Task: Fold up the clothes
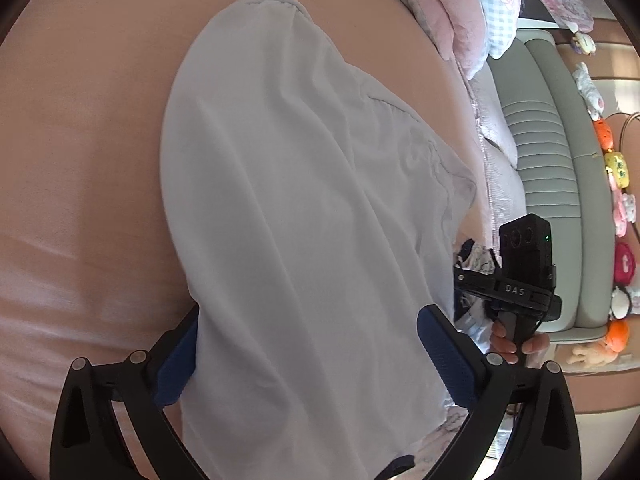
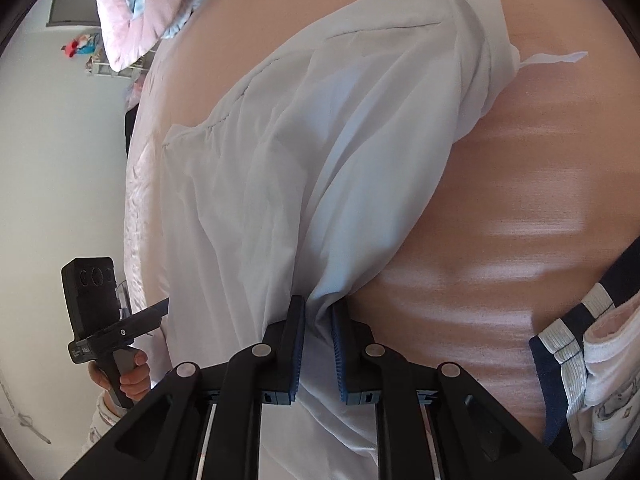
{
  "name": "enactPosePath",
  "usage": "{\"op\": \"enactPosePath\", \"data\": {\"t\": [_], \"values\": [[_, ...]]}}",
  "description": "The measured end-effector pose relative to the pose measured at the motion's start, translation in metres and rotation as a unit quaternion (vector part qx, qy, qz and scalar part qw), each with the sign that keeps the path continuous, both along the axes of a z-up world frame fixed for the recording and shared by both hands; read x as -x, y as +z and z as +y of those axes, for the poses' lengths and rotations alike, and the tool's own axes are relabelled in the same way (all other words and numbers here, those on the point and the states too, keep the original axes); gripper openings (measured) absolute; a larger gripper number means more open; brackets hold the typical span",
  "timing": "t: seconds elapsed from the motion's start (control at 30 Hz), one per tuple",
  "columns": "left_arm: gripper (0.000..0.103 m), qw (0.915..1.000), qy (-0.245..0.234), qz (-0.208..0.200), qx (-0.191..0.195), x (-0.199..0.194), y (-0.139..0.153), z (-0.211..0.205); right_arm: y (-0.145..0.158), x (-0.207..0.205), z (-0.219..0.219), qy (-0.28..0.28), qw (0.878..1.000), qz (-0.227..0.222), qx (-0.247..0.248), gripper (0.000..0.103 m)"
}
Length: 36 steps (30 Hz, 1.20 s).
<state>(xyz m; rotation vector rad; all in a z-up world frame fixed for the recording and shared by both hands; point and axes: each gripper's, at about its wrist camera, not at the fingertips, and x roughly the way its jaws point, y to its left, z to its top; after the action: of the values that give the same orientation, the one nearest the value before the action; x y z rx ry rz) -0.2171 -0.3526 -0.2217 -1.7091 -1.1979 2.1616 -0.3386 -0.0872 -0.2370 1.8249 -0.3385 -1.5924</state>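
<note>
A white garment lies stretched over the pink bed, its lower edge lifted toward me. My left gripper stands wide open; the cloth hangs between its blue pads and covers part of the left one. My right gripper is shut on a bunched fold of the same white garment, which rises from the sheet to the pinch. A hand holds the right tool's black body past the garment's right edge. In the right wrist view the left tool's body shows at the lower left, also in a hand.
The pink sheet spreads all around the garment. Pink and checked pillows are piled at the far end. A grey padded bench with plush toys runs along the bed. A navy-and-white striped garment lies at the lower right.
</note>
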Motion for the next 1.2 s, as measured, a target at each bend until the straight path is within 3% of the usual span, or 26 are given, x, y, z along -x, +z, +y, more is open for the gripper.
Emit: {"op": "enactPosePath", "data": {"t": [0.07,0.13,0.23,0.27,0.33,0.47,0.83,1.0,1.17,1.2], "values": [[0.085,0.9996,0.003,0.000,0.029,0.001,0.002,0.007,0.006,-0.004,-0.004,0.007,0.999,0.029,-0.022,0.010],[0.038,0.9945,0.002,-0.015,0.104,0.000,0.006,0.015,0.015,-0.012,-0.015,0.022,0.996,0.071,-0.056,0.007],[0.014,0.9885,-0.003,-0.012,0.150,-0.003,0.010,0.020,0.028,-0.027,-0.039,0.065,0.977,0.154,-0.135,0.004],[0.011,0.9874,-0.007,-0.011,0.158,-0.004,0.011,0.020,0.033,-0.032,-0.048,0.080,0.967,0.182,-0.161,0.004],[0.006,0.9872,0.002,-0.013,0.159,-0.005,0.012,0.018,0.040,-0.046,-0.066,0.114,0.931,0.258,-0.230,0.004],[0.004,0.9842,0.005,-0.018,0.176,-0.006,0.016,0.015,0.041,-0.062,-0.082,0.163,0.882,0.323,-0.302,0.004],[0.004,0.9683,-0.048,-0.025,0.244,-0.001,0.038,0.022,0.044,-0.026,-0.023,0.096,0.927,0.250,-0.263,0.004],[0.004,0.9641,-0.071,-0.019,0.255,0.001,0.046,0.026,0.040,-0.023,-0.004,0.068,0.961,0.187,-0.193,0.005],[0.010,0.9407,-0.118,-0.018,0.318,0.005,0.063,0.052,0.037,-0.020,0.014,0.041,0.985,0.121,-0.118,0.006],[0.019,0.9344,-0.129,-0.019,0.332,0.010,0.066,0.060,0.036,-0.019,0.018,0.035,0.988,0.107,-0.102,0.006]]}}
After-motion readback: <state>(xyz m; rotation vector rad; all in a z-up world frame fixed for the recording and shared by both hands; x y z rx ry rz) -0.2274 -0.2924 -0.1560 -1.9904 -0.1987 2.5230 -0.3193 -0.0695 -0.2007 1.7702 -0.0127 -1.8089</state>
